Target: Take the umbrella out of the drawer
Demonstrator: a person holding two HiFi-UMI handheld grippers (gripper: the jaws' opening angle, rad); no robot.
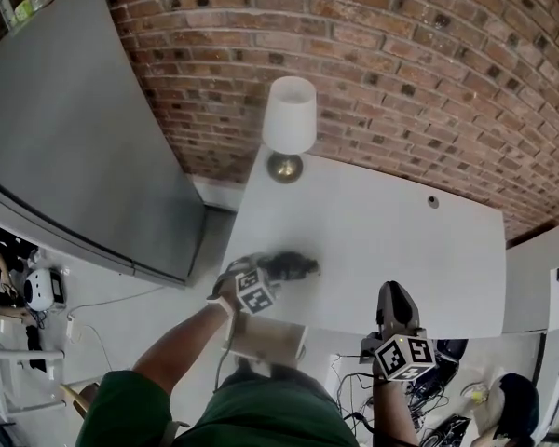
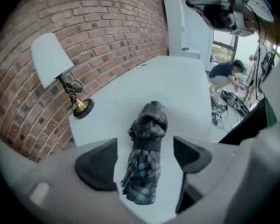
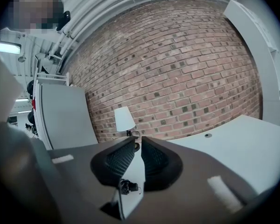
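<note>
The umbrella (image 2: 144, 157) is grey plaid, the table (image 2: 177, 87) white.

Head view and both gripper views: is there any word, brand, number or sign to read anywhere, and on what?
None can be read.
The left cube and right cube bear only black-and-white square patterns, not letters.
The umbrella shows only plaid; the lamp is plain.

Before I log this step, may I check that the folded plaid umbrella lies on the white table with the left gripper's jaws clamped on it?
Not clamped: the jaws of the left gripper stand wide apart on either side of the umbrella, not pressing on it, as the left gripper view shows. The umbrella does lie folded on the white table.
</note>
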